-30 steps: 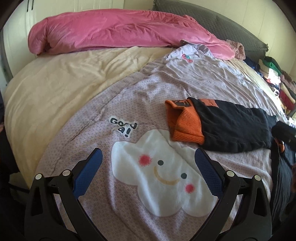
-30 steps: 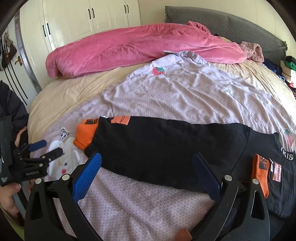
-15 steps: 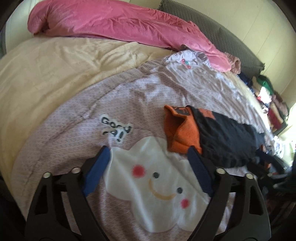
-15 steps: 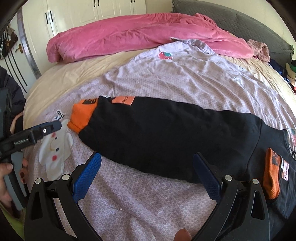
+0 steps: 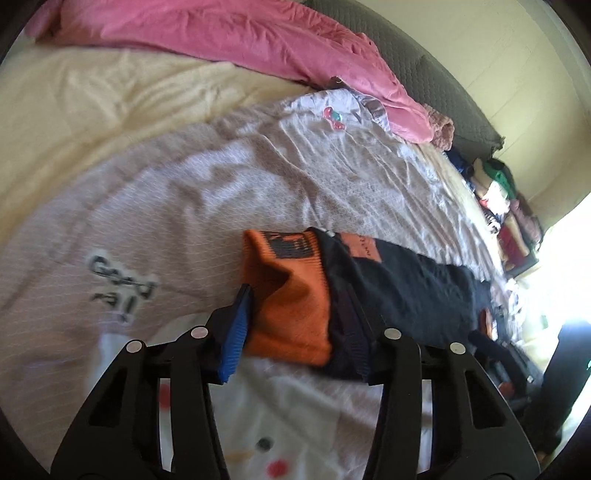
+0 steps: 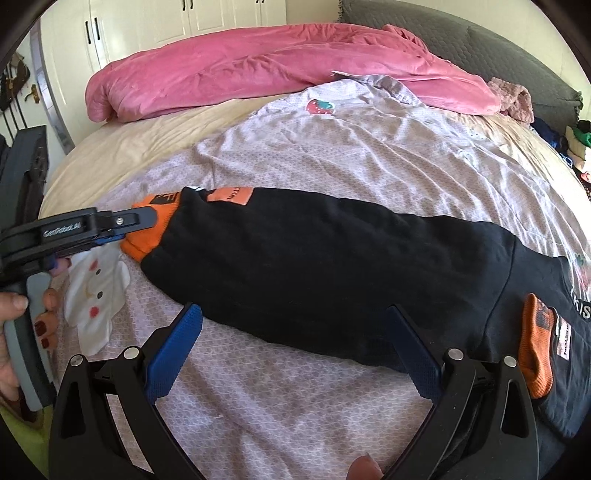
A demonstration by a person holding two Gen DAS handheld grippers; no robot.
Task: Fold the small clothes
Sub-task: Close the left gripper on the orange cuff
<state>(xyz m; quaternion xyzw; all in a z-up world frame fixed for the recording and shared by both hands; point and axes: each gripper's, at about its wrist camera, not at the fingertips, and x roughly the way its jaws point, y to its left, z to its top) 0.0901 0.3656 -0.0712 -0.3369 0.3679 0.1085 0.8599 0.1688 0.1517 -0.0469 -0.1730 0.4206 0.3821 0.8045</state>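
"GenRobot.AI" marks the left gripper (image 6: 122, 230), fingers spread around the black sweatshirt's orange ribbed cuff (image 5: 291, 295); patch lettering blurred. Right gripper (image 6: 291, 354) fingers spread, empty.

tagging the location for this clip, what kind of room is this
Most likely a home bedroom: a bed with a pink duvet and grey headboard, plus white wardrobe doors behind it.

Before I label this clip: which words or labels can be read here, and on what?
"GenRobot.AI": on the left gripper.
"Good": black print on the lilac sheet; the word below is blurred.
"NOLL...": upside down on the sleeve's orange patch, partly readable.
"...IS": white letters on the black top, cut off.
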